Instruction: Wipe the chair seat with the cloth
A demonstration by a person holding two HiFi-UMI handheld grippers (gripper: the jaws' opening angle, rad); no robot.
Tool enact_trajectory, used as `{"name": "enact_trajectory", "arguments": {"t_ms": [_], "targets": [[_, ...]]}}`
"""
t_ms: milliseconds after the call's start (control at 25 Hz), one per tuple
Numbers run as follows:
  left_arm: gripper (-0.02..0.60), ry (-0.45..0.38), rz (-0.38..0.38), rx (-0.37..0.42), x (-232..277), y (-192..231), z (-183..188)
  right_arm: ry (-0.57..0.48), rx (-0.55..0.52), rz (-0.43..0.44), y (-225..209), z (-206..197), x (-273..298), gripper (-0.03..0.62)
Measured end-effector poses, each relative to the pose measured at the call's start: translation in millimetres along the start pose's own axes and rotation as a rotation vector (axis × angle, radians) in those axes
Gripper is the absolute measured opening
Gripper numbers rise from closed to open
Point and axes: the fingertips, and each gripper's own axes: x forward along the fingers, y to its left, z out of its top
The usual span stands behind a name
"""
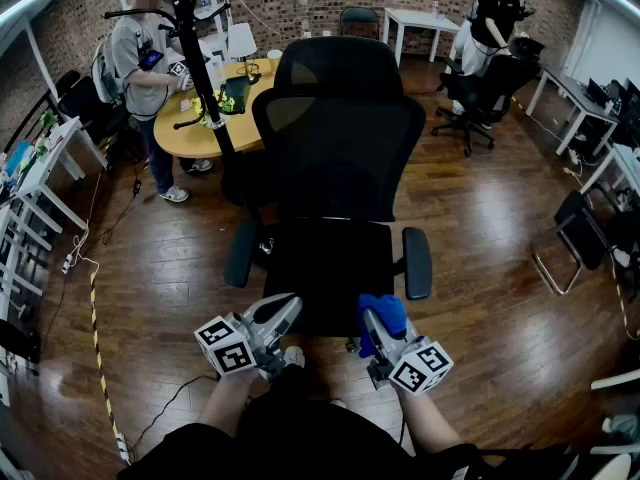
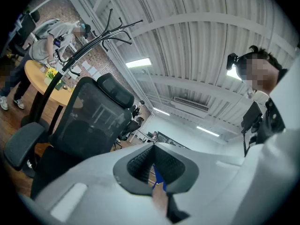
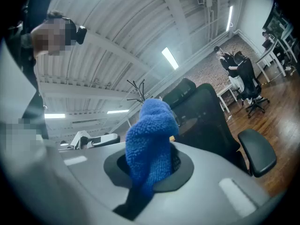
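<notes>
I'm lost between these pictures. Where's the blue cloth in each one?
Head view: low centre, cloth over the seat's front corner.
Right gripper view: dead centre, between the jaws.
Left gripper view: only a blue sliver low between the jaws, maybe it.
Shared landmark: the black chair, in all three.

Indoor, evenly bright, lit by ceiling strip lights (image 3: 169, 57) that are slightly blown out. Head view is sharp, with a soft sheen on the wood floor (image 1: 500, 238). All views show heavy fisheye bending and black vignette corners. In the gripper views the nearest foreground is soft, though the cloth (image 3: 150, 149) texture is clear.
</notes>
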Motion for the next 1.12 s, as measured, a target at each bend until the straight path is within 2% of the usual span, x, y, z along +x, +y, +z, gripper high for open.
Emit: {"name": "enact_trajectory", "arguments": {"t_ms": [160,400,640,880,1120], "targets": [[-0.009,-0.011,-0.005,-0.01,5.6,39.2,15.7,0.029,-0.013,-0.008,-15.4,-7.0,36.7,0.035],[-0.009,-0.009,-0.023,-0.038,28.8,137.2,53.8,0.09,-0.047,-0.058,-53.9,-11.1,129.9,0.035],[-0.009,0.032,-0.024,-0.102,51.8,223.5,72.2,0.216,-0.074,-0.122,-107.3,-34.5,224.8,0.035],[-0.009,0.071,0.021,-0.197,62.4,277.5,52.8,0.409,-0.001,-0.176,-181.5,-113.3,292.9,0.035],[-0.009,0.083,0.125,-0.258,62.4,328.1,10.1,0.619,-0.018,-0.154,-261.9,-234.8,384.8,0.035]]}}
